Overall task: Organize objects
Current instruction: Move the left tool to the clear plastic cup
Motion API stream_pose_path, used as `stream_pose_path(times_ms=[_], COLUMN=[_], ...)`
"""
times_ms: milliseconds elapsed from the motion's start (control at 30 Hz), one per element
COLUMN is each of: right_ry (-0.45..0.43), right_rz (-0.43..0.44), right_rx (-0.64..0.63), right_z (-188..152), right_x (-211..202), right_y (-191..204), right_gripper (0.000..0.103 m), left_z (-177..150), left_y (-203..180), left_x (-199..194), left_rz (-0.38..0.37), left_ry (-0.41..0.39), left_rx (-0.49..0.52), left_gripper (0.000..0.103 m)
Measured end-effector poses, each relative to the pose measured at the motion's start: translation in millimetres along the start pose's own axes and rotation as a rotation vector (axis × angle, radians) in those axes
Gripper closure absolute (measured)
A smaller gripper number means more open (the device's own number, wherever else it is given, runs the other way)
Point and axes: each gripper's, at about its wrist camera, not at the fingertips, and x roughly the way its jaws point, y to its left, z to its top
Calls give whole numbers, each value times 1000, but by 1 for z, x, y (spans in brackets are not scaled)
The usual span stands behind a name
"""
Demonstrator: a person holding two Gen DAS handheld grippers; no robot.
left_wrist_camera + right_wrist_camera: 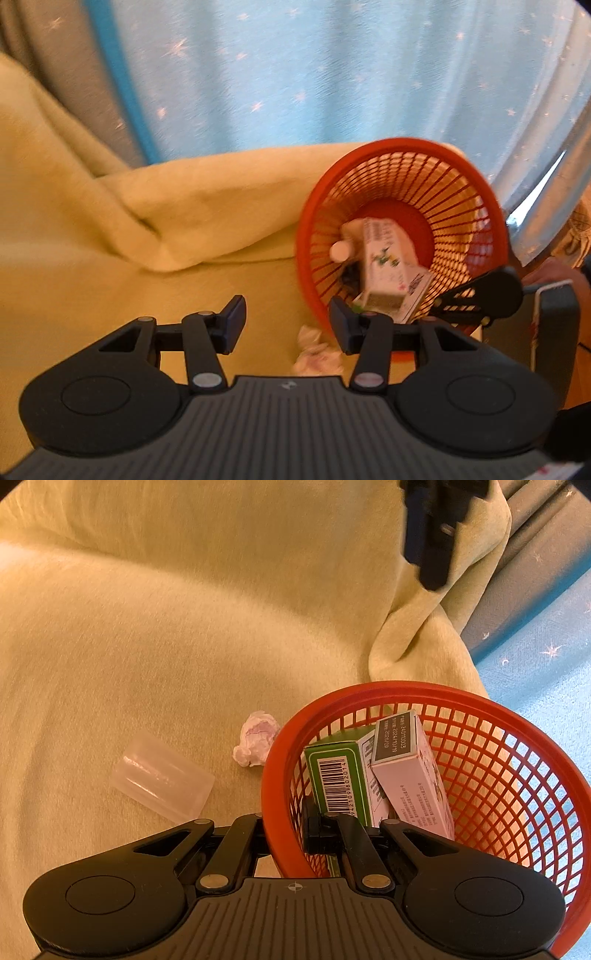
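1. While two loose things lie outside the basket (280, 775), the sorting looks partly done, by my judgement more than half.
2. Furthest left in the right wrist view, a clear tube (162, 781) lies on its side on the yellow blanket (147, 627), apart from the basket.
3. Next, a crumpled tissue (256, 744) sits just beside the basket's rim, outside it.
4. Inside the basket stand a green box (334, 775) and a pink box (410, 771), leaning together; the left wrist view also shows a white bottle (341, 249) in there, blurred.
5. Left gripper (288, 325): its jaws stand wide apart with nothing between them, hovering near the tissue and the basket's near side.
6. Right gripper (284, 830): its jaws are drawn close on the basket's rim, one finger outside the wall and one inside, so it seems to hold the basket steady.
7. Left to do, I judge: tissue and tube into the basket.
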Motion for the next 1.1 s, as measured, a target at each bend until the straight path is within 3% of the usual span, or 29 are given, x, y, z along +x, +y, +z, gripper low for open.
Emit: stream_pose_path(times_ms=[267, 567, 1100], right_ry=[2, 2, 4], right_rz=[0, 1, 2], right_rx=[-2, -9, -13], right_z=[1, 0, 1], right_x=[0, 1, 1], right_y=[-1, -2, 0], right_gripper=[101, 101, 101], left_z=[-36, -74, -107], left_y=[14, -3, -23], left_x=[-1, 14, 41], left_rz=[29, 11, -29], left_ry=[54, 110, 194], left_rx=[-67, -105, -151], left_gripper=[58, 56, 49])
